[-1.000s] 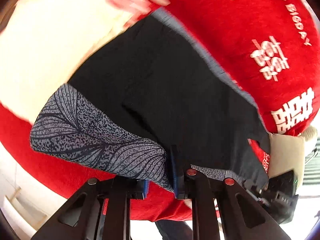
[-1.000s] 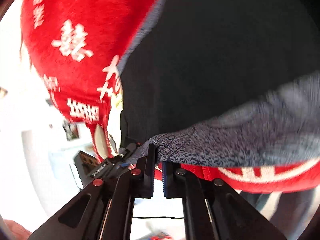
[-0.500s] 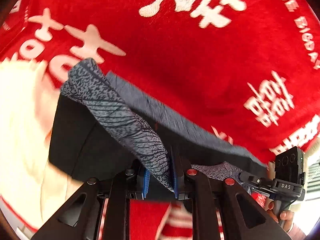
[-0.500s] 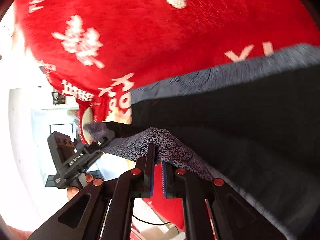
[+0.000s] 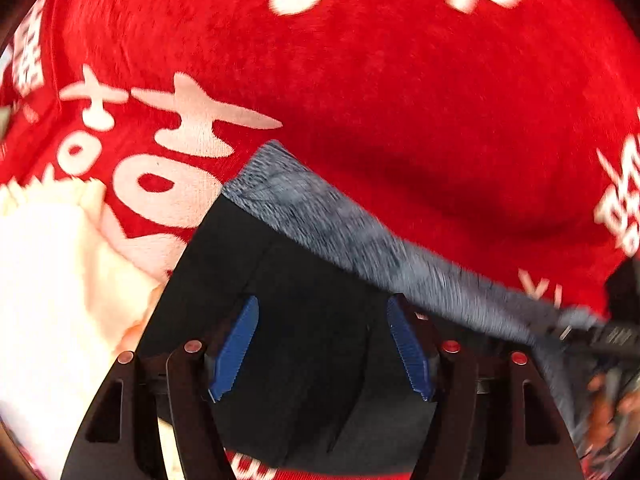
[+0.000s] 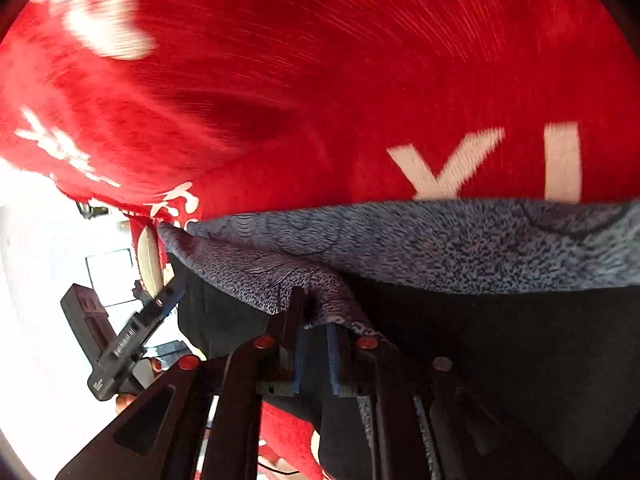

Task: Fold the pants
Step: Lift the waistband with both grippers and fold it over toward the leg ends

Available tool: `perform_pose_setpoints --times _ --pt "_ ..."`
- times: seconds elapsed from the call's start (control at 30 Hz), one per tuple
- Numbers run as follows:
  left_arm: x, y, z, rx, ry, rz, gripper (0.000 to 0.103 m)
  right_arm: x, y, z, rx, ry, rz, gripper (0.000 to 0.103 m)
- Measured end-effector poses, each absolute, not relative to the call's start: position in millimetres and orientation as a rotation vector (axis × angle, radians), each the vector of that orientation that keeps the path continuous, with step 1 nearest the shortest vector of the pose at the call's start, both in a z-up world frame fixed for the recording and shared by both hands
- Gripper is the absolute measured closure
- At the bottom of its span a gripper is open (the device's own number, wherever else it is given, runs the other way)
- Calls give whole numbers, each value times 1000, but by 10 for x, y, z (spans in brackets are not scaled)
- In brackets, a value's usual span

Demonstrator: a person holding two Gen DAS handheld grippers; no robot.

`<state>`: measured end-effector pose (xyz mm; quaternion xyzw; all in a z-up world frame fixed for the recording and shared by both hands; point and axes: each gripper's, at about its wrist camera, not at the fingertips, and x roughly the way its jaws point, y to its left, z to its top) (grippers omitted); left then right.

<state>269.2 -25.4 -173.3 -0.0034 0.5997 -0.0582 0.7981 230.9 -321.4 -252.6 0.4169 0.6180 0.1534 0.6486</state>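
Note:
The pants (image 5: pixel 304 312) are black with a grey speckled band (image 5: pixel 360 236) and lie folded on the red blanket (image 5: pixel 400 100). My left gripper (image 5: pixel 324 348) is open, its blue pads (image 5: pixel 234 348) spread over the black cloth with nothing between them. In the right wrist view the pants (image 6: pixel 500 320) fill the lower right, with the grey band (image 6: pixel 440 240) across the middle. My right gripper (image 6: pixel 316 344) is shut on a fold of the grey cloth. The left gripper also shows there (image 6: pixel 168 300), at the pants' left corner.
The red blanket (image 6: pixel 360 60) with white lettering covers the surface. A cream cloth (image 5: pixel 52 272) lies at the left of the left wrist view. A bright room shows past the blanket's edge at the left of the right wrist view.
My left gripper has opened and let go of the grey cloth. The pants have come down flatter onto the blanket. My right gripper still holds the grey fold.

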Motion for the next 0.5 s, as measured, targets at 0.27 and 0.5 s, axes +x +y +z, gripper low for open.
perform_pose_setpoints --times 0.27,0.5 --pt "1832 -1014 -1543 128 1355 -317 35 1754 -3515 -1609 786 1254 295 13" --pt "950 -2093 -1577 161 1463 -578 35 418 -4205 -1468 696 1278 27 13"
